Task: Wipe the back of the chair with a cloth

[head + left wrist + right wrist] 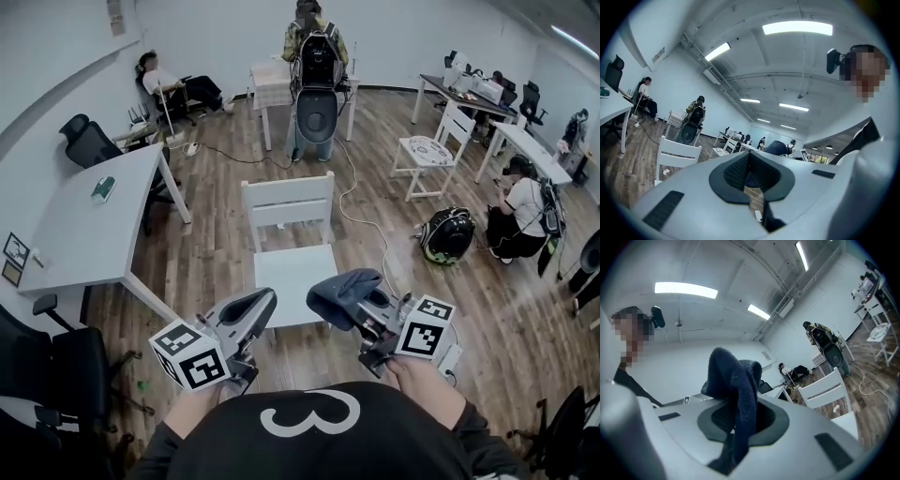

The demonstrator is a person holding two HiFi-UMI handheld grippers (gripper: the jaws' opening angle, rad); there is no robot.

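Floorboards (216, 178) run beneath the white chair (288, 202) while fingers of my right gripper (349, 309) pinch a dark blue cloth (339, 289), those of my left gripper (268, 302) pressed together.

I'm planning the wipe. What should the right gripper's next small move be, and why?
Probably carry the right gripper forward to the white wooden chair's backrest: its jaws are shut on the dark blue cloth, yet it hangs near the front of the seat, apart from the backrest.
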